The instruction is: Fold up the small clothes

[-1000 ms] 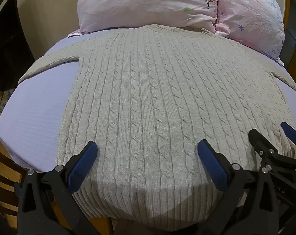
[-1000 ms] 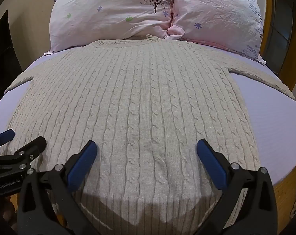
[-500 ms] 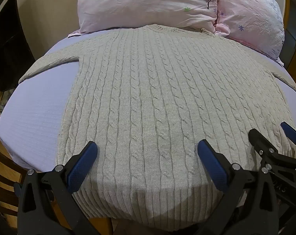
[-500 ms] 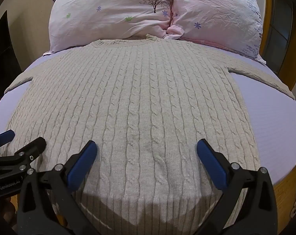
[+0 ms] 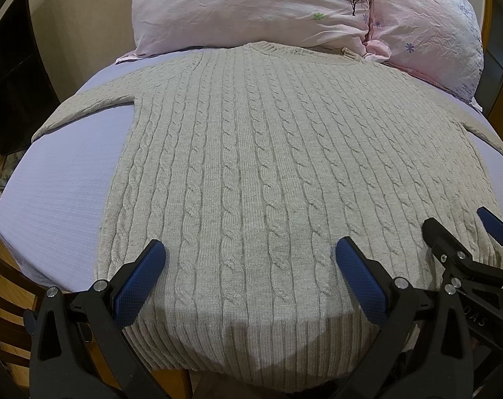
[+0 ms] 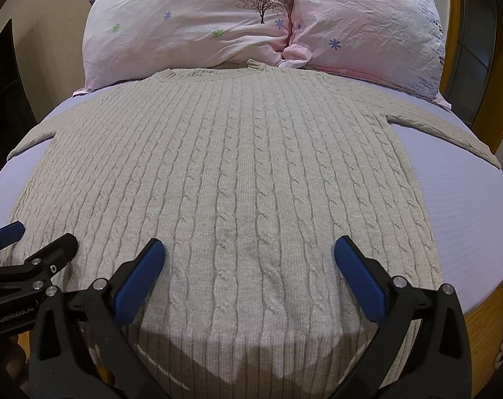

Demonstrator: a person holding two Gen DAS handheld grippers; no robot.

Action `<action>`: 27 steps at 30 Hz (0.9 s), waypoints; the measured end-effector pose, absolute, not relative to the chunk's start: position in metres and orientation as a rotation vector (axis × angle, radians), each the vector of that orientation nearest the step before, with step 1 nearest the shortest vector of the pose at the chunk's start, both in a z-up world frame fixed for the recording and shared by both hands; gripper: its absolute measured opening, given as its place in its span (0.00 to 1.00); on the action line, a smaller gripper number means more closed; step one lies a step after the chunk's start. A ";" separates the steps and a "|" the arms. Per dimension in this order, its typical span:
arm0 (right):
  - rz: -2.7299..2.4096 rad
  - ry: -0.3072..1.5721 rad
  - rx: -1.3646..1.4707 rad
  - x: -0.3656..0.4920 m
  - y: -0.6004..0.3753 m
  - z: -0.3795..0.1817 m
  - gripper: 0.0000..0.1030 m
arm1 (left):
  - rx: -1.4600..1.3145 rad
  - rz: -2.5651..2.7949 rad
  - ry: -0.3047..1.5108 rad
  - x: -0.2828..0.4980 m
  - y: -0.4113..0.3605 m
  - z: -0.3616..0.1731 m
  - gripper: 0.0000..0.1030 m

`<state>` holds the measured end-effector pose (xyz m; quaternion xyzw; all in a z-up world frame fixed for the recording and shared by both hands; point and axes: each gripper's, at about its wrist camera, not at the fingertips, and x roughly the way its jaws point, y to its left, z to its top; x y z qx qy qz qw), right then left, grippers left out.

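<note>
A beige cable-knit sweater lies flat on the lilac bed sheet, collar toward the pillows, sleeves spread to both sides, ribbed hem hanging over the near bed edge. It fills the right wrist view too. My left gripper is open, blue pads wide apart, hovering over the hem's left half. My right gripper is open over the hem's right half. Each gripper shows in the other's view, the right one and the left one, both empty.
Two pink flowered pillows lie at the head of the bed. The wooden bed frame shows at the near right corner. A dark panel stands at the left by the wall.
</note>
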<state>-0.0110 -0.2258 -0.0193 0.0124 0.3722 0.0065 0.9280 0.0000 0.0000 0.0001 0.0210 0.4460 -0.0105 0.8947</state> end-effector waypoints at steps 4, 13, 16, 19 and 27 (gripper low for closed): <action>0.013 0.762 0.026 -0.011 -0.226 -0.019 0.98 | 0.044 -0.022 0.924 0.000 0.000 0.000 0.99; 0.013 0.762 0.025 -0.011 -0.227 -0.019 0.98 | 0.044 -0.022 0.924 0.000 0.000 0.000 0.99; 0.013 0.762 0.026 -0.011 -0.227 -0.019 0.98 | 0.044 -0.022 0.924 0.000 0.000 0.000 0.99; 0.013 0.762 0.025 -0.011 -0.227 -0.019 0.98 | 0.044 -0.022 0.924 0.000 0.000 0.000 0.99; 0.013 0.761 0.026 -0.011 -0.228 -0.018 0.98 | 0.044 -0.022 0.924 0.000 0.000 0.000 0.99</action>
